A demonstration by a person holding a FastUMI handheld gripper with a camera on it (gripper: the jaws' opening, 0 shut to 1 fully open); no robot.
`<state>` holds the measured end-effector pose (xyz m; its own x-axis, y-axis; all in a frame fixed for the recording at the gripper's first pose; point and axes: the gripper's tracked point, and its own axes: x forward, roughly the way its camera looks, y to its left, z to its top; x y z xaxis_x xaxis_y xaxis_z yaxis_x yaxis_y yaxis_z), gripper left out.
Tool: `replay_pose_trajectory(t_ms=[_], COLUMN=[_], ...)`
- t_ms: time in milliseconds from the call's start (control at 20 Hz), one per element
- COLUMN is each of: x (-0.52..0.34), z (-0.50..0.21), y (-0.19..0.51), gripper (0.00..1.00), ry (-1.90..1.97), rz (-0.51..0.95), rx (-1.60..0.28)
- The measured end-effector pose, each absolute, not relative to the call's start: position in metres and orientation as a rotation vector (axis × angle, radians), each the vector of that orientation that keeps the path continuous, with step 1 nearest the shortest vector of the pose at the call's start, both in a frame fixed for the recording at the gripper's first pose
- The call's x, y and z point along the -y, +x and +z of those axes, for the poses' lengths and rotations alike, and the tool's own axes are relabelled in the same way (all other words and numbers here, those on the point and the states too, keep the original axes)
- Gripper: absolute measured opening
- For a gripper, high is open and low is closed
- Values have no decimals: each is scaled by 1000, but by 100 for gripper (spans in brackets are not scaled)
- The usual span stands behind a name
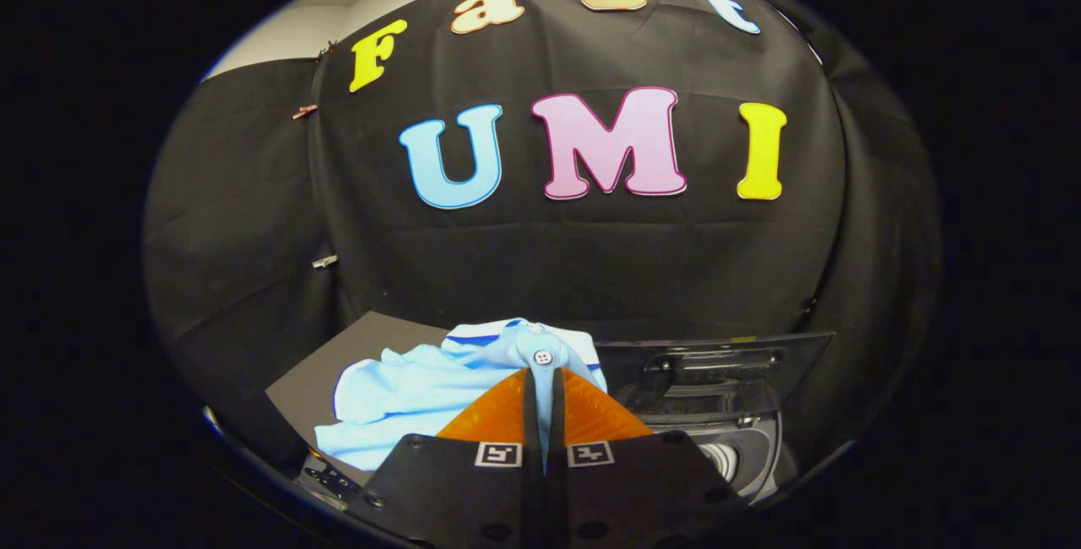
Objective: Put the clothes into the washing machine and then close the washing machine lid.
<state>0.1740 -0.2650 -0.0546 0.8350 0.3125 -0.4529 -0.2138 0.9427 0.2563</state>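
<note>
Gripper view: gripper (543, 384) jaws clamped together on the light blue shirt (422, 397), which hangs left of the washer (743, 456). Its lid (718, 363) stands open. Loading and closing both remain.

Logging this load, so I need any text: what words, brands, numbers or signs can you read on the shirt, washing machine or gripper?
gripper, shut on the shirt: a square black-and-white marker on each finger, a coded pattern, no words.
shirt: no readable print.
washing machine and its open lid: none legible.
control panel: marks too small to read.
</note>
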Motion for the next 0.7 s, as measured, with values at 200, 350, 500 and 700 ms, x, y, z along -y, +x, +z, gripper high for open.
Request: replay_pose_trajectory(t_ms=[200, 350, 500, 700], x=[330, 368, 397, 410], z=[-62, -64, -73, -93], y=[177, 176, 178, 179], gripper=[5, 5, 5, 5], ry=[231, 242, 250, 270], rz=[263, 260, 234, 212], rx=[-524, -527, -535, -573])
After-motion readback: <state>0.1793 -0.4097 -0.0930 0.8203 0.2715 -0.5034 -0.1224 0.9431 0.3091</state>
